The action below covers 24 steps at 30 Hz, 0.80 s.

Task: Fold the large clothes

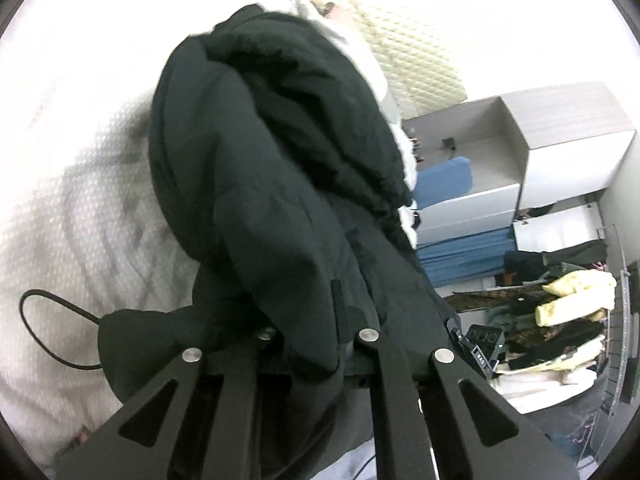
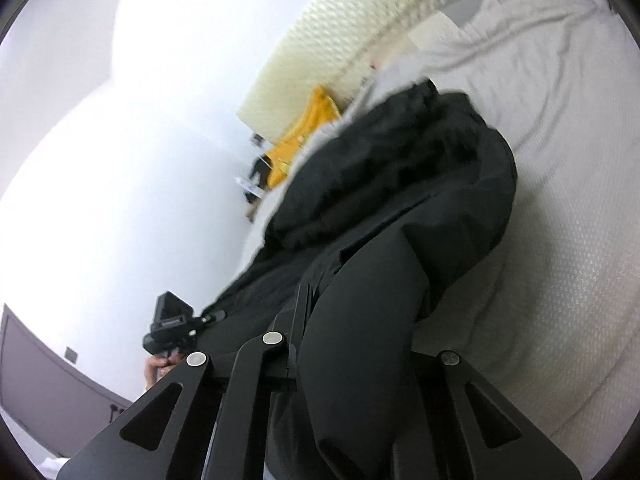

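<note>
Lifting seems to be the step in hand: both tongs are closed on a black jacket, one on each side of it, and the garment hangs between them above the bed.

In the left wrist view, the left tongs [image 1: 316, 344] pinch a fold of the black jacket [image 1: 280, 152] at the lower middle of the frame, and the cloth bulges up through the centre and hides the tips. The white bed cover [image 1: 80, 208] fills the left half of the frame. Grey shelves [image 1: 520, 152] with folded blue cloth are at the right.

In the right wrist view, the right tongs [image 2: 320, 344] are shut on the same jacket [image 2: 400, 184], which runs from the lower middle up to the centre. The bed cover [image 2: 560, 160] lies at the right, and a yellow cloth [image 2: 304, 136] is near the upper middle.

I judge that the fold itself is not yet made. The next move calls for both hands to carry the held edge together, at equal height, over the rest of the jacket, and to lay it flat before the grip is let go.
</note>
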Tool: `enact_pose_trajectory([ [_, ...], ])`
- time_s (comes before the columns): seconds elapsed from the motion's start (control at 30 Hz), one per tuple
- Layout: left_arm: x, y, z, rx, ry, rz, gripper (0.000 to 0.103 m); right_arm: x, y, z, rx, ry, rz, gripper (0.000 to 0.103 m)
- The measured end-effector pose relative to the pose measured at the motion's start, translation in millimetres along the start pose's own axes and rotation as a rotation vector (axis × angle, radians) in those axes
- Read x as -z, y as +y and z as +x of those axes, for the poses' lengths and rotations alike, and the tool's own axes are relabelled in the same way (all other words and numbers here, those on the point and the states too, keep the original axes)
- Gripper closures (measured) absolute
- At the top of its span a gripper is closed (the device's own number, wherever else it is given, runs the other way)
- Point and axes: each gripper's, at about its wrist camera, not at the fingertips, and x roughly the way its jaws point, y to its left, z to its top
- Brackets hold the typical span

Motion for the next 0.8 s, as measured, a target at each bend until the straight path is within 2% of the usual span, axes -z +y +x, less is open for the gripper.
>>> enact_pose_trajectory([
  [0.2,8.7,-26.4,-38.9,0.024,-0.036,0.050,0.094,9.5,32.5,-36.0,-0.063,-0.045,-0.042,0.095],
  [0.43,44.7,-50.4,-73.0,0.029,-0.049,0.133,0.094,34.6,65.3,-74.3,-0.128,-0.078,-0.077,0.095],
  [0.63,79.3,-57.5,-101.6,0.035,-0.036,0.169,0.094,74.9,96.5,-113.4,-0.144,-0.097,-0.103,0.095],
  [0.8,96.4,-59.7,-121.6,0.033,-0.028,0.174,0.094,94.5,112.2,-130.4,-0.139,-0.092,-0.107,0.095],
])
